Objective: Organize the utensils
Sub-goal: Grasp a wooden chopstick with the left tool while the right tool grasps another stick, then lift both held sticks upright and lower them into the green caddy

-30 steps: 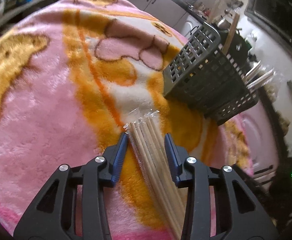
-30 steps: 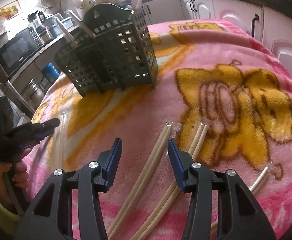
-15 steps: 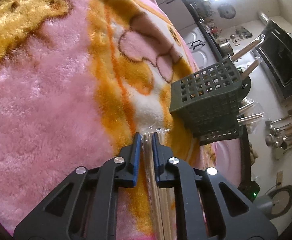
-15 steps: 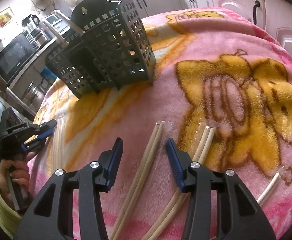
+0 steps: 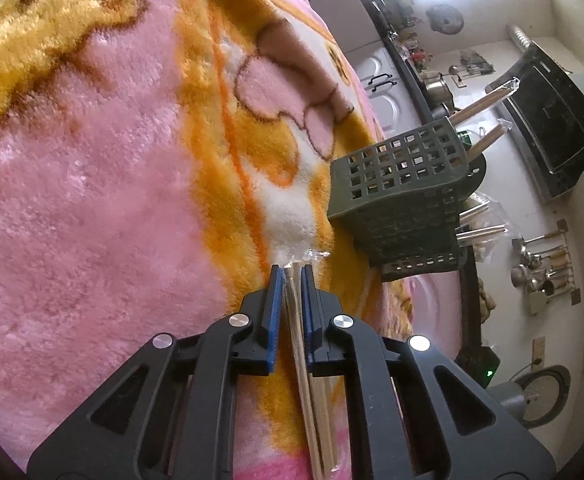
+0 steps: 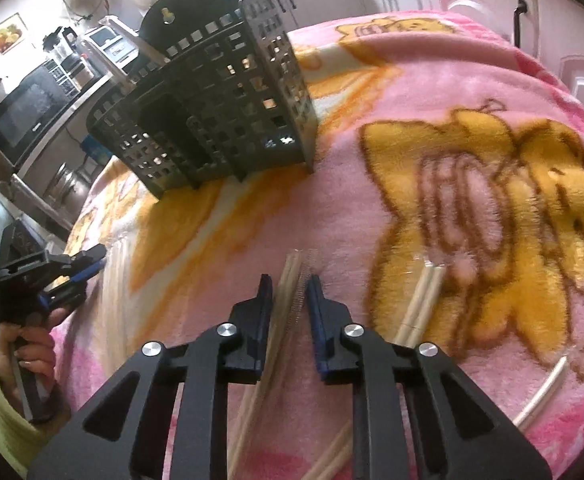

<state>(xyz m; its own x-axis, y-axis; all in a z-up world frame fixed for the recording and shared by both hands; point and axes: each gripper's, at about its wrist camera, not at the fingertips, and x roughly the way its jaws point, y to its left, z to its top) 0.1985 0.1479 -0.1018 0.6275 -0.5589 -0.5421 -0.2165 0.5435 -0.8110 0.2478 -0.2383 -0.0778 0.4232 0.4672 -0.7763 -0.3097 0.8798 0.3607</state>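
Observation:
In the left wrist view my left gripper [image 5: 292, 276] is shut on a clear-wrapped pair of wooden chopsticks [image 5: 305, 364] lying on the pink blanket [image 5: 92, 208]. The dark green slotted utensil basket [image 5: 395, 188] stands just beyond, with wrapped chopsticks [image 5: 479, 106] sticking out of it. In the right wrist view my right gripper [image 6: 290, 280] has its jaws closing on another wrapped pair [image 6: 288, 276], the pads against the wrapper. The basket [image 6: 220, 112] stands further back. At the left edge a hand holds the left gripper [image 6: 94, 260] low over the blanket.
More wrapped chopstick pairs lie to the right [image 6: 423, 300], at the far right [image 6: 543, 392] and near the bottom edge [image 6: 331, 456]. Kitchen counters, a microwave [image 6: 24, 116] and cabinets surround the blanket-covered table.
The left gripper shut on its chopsticks, rolled and moved closer to the blanket. The right gripper's jaws came together around the pair that lay between them.

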